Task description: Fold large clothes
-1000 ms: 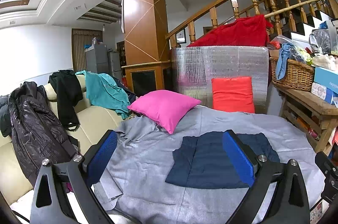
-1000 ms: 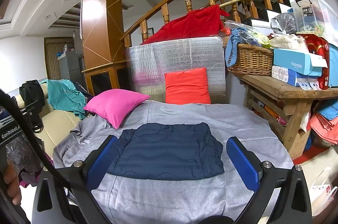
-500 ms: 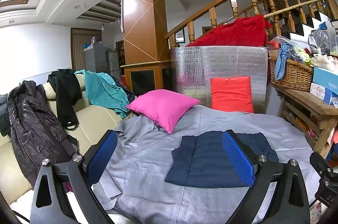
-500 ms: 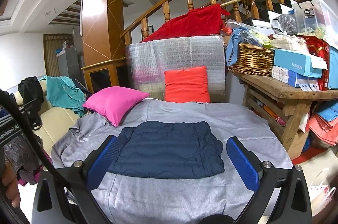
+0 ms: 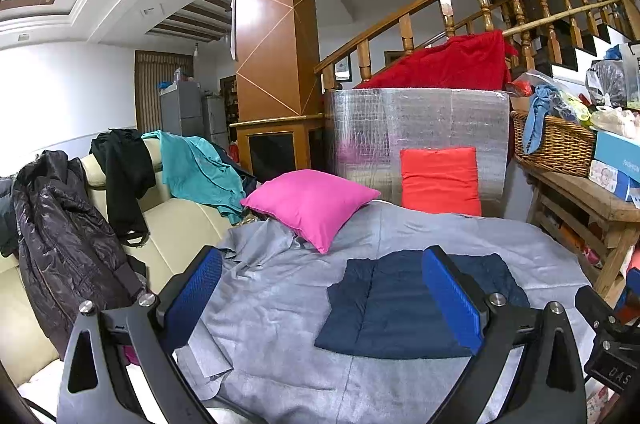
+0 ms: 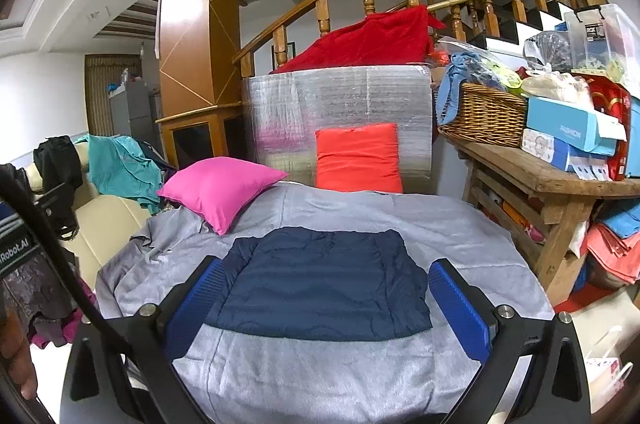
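Navy jacket (image 6: 324, 284), quilted/padded, folded into a flat rough rectangle, edges fairly even, faint stitch lines across the panels. Lies in the middle of the grey sheet (image 6: 360, 376), nothing on top of it. In the left wrist view the jacket (image 5: 400, 308) shows a vertical fold seam near its left side.

Left gripper (image 5: 326, 300): jaws spread wide, blue pads (image 5: 194, 288) apart, holding nothing, above the sheet (image 5: 272, 304) and short of the jacket. Right gripper (image 6: 324, 308): jaws also spread wide, empty, the jacket seen between the pads (image 6: 460, 308), not touching it.

Pink pillow (image 6: 218, 187) on the sheet's far left corner, near the jacket but apart. Orange cushion (image 6: 358, 155) upright against a silver foil panel (image 6: 340, 95) behind the sheet. Red cloth (image 6: 368, 39) draped on top of the panel.

Writing: light-blue box (image 6: 568, 127) on the wooden table (image 6: 540, 175) reads "FASHION". Left edge of the right view: partial "Robot.AI" on a label (image 6: 14, 254). Lower right of left view: "DAS" on a black part (image 5: 616, 378), rest cut off.
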Motion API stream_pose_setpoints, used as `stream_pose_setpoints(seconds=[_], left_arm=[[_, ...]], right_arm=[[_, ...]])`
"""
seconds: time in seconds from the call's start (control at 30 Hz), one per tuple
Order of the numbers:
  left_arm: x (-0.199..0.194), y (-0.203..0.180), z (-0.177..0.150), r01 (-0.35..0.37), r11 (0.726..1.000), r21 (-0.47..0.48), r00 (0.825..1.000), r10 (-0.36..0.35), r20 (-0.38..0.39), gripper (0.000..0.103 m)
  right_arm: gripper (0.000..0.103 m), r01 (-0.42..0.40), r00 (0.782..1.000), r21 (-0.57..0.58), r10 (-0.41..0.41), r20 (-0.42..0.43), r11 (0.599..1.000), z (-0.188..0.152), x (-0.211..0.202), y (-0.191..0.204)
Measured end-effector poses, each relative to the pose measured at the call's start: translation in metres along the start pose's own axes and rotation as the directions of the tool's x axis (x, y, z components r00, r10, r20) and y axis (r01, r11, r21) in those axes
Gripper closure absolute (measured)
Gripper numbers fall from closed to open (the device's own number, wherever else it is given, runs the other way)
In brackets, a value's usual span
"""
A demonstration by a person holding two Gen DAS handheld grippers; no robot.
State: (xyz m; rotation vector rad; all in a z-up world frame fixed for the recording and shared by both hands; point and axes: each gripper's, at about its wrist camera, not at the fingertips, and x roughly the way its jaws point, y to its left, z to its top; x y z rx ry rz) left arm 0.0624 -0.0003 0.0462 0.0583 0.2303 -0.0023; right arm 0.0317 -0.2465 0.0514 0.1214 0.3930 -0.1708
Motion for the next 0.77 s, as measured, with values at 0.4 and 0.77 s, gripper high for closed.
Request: stream_pose_setpoints(seconds=[0.4,0.77], left_arm=[[0.041,0.001,0.007,0.009,1.0,-0.02,0.999,-0.009,-0.036,0.003],[0.11,-0.012,0.0,0.015,0.999,-0.036,0.996,-0.018,-0.088,0.003]], right_arm=[[0.0,0.017,0.999,-0.004,-0.017,-0.027,1.0,0.013,0.048,0.006],[0.0,0.038,0.996,0.023,-0.036,-0.076,0.999,0.019,0.119,-0.015]])
